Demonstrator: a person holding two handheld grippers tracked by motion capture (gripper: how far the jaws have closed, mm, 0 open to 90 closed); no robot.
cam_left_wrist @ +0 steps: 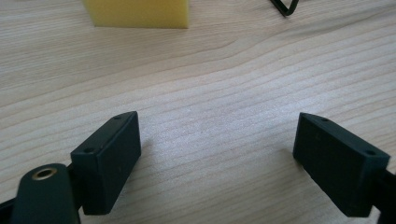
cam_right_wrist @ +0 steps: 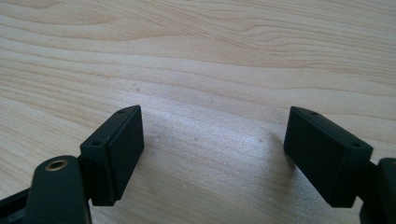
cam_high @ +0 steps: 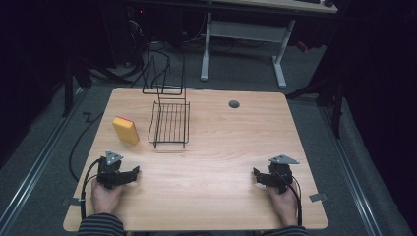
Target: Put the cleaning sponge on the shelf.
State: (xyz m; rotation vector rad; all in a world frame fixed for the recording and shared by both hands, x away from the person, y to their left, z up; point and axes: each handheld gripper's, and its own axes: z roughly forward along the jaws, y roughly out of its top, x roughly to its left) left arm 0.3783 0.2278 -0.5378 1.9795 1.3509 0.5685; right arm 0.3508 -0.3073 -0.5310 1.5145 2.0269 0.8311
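table [cam_high: 216,162]: bare between both hands | wire rack [cam_high: 170,124]: far left-centre, unloaded | yellow sponge [cam_high: 125,130]: just left of rack, untouched | left gripper [cam_high: 132,173], right gripper [cam_high: 256,173]: released, gripping nothing | progress: likely not begun, grasp still ahead

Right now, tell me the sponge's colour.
The sponge is yellow with an orange-red top edge; the high view shows it best.

At the top edge of the left gripper view, the yellow sponge [cam_left_wrist: 137,13] and the black wire rack [cam_left_wrist: 285,7] are cut off.
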